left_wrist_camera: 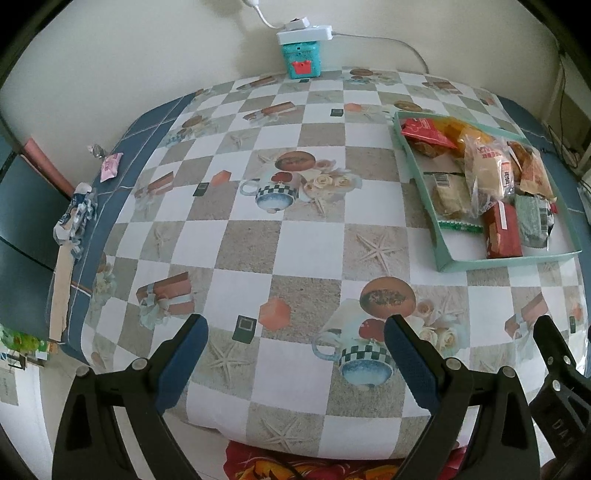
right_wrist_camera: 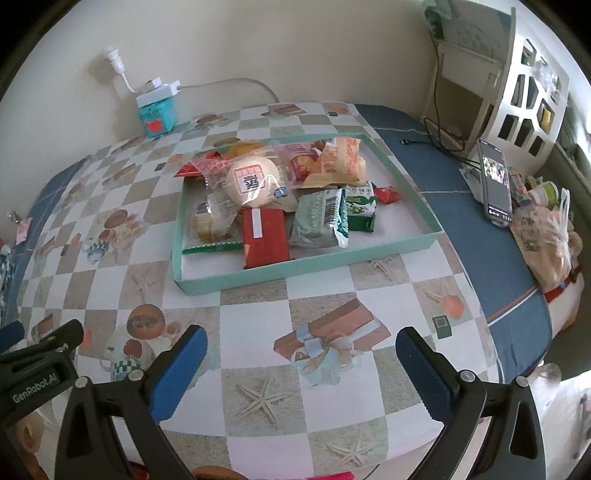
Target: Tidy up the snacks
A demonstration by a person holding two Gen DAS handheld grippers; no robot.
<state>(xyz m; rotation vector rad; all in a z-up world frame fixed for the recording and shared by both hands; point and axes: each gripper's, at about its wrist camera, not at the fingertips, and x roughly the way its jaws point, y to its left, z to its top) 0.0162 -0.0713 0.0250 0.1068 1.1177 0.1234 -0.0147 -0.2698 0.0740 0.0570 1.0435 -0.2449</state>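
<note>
Behind both wide-open, empty claws (left_wrist_camera: 295,350) (right_wrist_camera: 301,354), snack-filled tray (right_wrist_camera: 295,267), phone (right_wrist_camera: 496,184) and bag (right_wrist_camera: 543,243) beside it.

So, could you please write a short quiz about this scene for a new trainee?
1. True or false: the left gripper holds a snack.
2. Where do the snack packets lie? A) in the teal tray B) loose across the tablecloth C) on the floor
3. Fill in: the white power strip rests on top of a small ____ box by the wall.

Key: 1. False; both the left and the right gripper have open, empty jaws. 2. A. 3. teal.
</note>
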